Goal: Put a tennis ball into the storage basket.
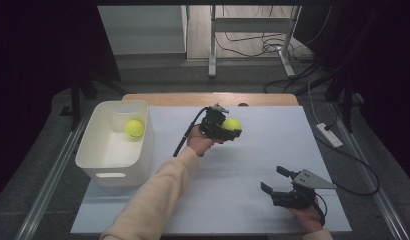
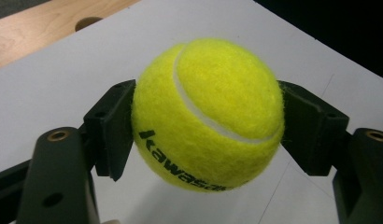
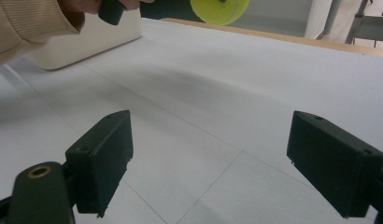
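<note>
My left gripper [image 1: 230, 127] is shut on a yellow tennis ball [image 1: 232, 124] and holds it above the white table near the back middle. In the left gripper view the ball [image 2: 207, 114] sits squeezed between both black pads, clear of the surface. A second yellow tennis ball [image 1: 134, 128] lies inside the white bin [image 1: 104, 162] at the left. My right gripper [image 1: 274, 179] stands open low over the table's front right; its view shows both pads [image 3: 102, 154] apart with nothing between them, and the held ball [image 3: 219, 11] at the top edge.
The white table cover [image 1: 253, 150] has a wooden strip [image 1: 208, 98] along its far edge. A white power strip [image 1: 329, 134] and cables lie on the floor to the right. A metal stand [image 1: 213, 45] is behind the table.
</note>
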